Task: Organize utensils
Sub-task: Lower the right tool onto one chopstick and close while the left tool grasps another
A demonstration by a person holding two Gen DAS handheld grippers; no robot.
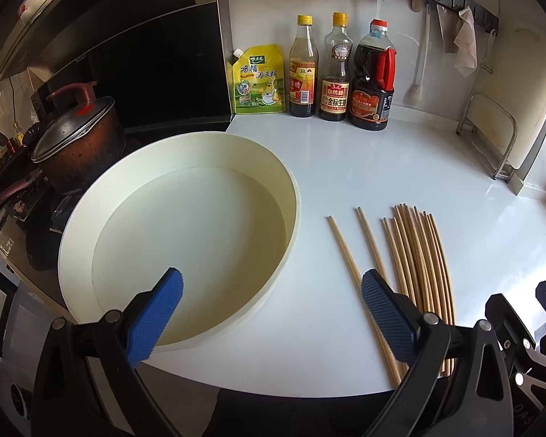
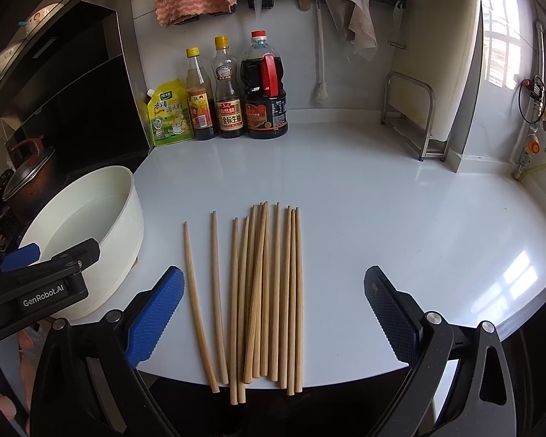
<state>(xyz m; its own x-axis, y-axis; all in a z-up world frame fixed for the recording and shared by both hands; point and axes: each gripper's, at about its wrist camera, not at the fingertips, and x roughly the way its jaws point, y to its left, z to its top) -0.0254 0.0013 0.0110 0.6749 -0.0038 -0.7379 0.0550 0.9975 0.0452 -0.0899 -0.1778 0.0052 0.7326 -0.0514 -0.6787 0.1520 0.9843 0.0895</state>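
Chopsticks (image 2: 262, 291) lie loose on the white counter (image 2: 382, 218), long axes pointing away, straight ahead between the wide-open, empty right gripper (image 2: 273, 313); the left gripper (image 1: 273, 313), also spread and empty, hovers by the basin (image 1: 127, 189).

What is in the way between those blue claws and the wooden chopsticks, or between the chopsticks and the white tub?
Nothing visible. The right gripper hangs open right over the chopsticks, and only bare counter separates them from the white tub on their left.
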